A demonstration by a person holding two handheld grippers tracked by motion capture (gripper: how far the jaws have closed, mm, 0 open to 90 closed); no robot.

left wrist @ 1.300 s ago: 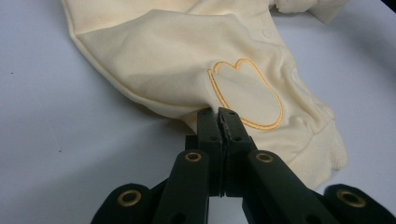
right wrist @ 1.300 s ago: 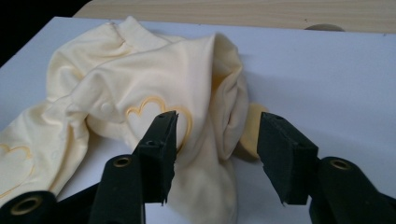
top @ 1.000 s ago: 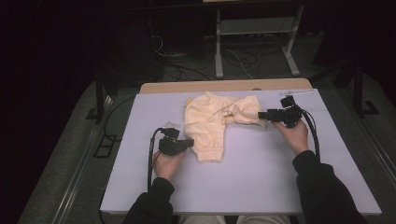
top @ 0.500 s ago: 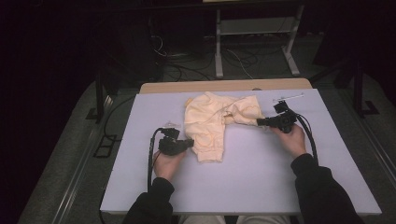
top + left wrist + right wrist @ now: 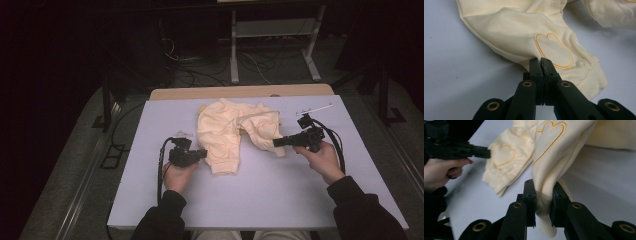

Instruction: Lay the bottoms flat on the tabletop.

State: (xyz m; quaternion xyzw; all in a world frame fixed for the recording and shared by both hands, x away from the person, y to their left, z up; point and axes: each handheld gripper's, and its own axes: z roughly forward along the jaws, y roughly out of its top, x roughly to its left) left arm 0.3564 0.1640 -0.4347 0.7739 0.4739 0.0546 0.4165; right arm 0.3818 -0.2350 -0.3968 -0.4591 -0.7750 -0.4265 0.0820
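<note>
Holding the pale yellow knitted baby garment [image 5: 235, 135] at two places, I see my two hands at the near edge of the flat white table top [image 5: 150, 200], dark sleeves entering from below. My left gripper [image 5: 541, 61] has its black jaws pressed fully together on a fold of cloth at the garment's near left edge, right beside a heart outline stitched in golden thread [image 5: 554, 51]. The ribbed cuff [image 5: 596, 80] of that part lies flat on the table just beyond the jaws. My right gripper [image 5: 544, 192] has just been closing; its jaws now pinch a thick bunch of the fabric, and a ribbed end [image 5: 547, 230] hangs down between them, lifted off the table. Farther out, the rest of the garment lies crumpled at the middle of the table, toward its far side. Beyond the table stands a light metal frame [image 5: 272, 35] with dark cables [image 5: 200, 75] on the floor.
</note>
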